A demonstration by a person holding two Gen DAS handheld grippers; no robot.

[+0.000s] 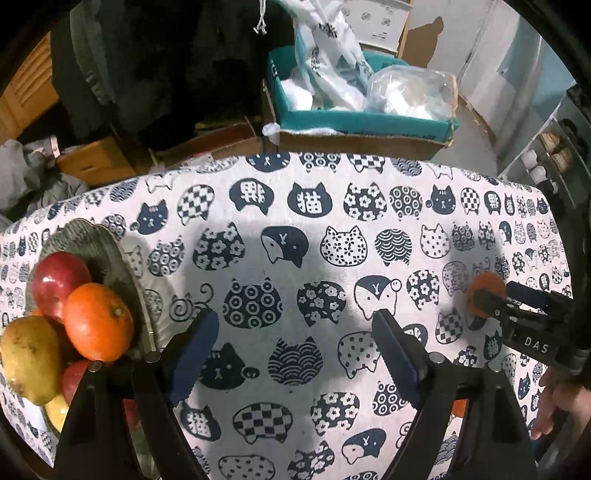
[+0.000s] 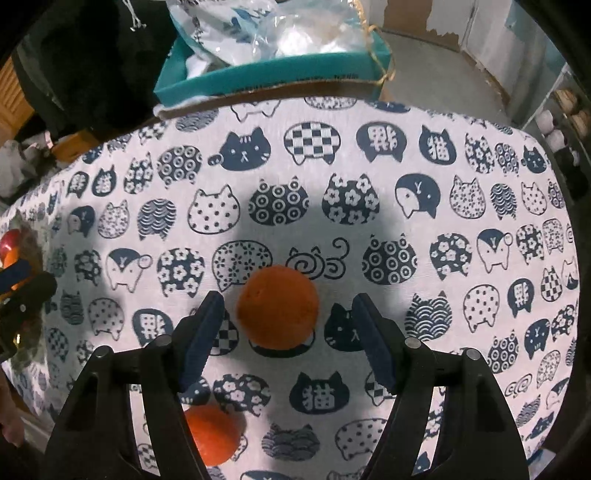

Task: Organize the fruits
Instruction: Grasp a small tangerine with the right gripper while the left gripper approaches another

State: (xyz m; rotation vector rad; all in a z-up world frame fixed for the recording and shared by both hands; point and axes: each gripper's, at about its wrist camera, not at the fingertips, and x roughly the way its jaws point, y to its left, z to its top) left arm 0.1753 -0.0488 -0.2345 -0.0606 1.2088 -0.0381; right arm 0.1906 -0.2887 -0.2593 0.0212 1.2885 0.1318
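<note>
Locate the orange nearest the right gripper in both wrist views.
Left wrist: orange at far right, partly behind the right gripper.
Right wrist: orange at centre, between the open gripper's fingers, not touching.
Shared landmark: teal box beyond the table's far edge.

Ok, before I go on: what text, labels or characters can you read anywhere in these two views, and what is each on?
"DAS", white letters on the black body of the right claw, cut off by the frame edge.
"猫", printed inside several dark cat shapes on the tablecloth.
Print on the teal box edge beyond the table: too small and blurred to read.
Marks on the white cartons at the back: unreadable.
</note>
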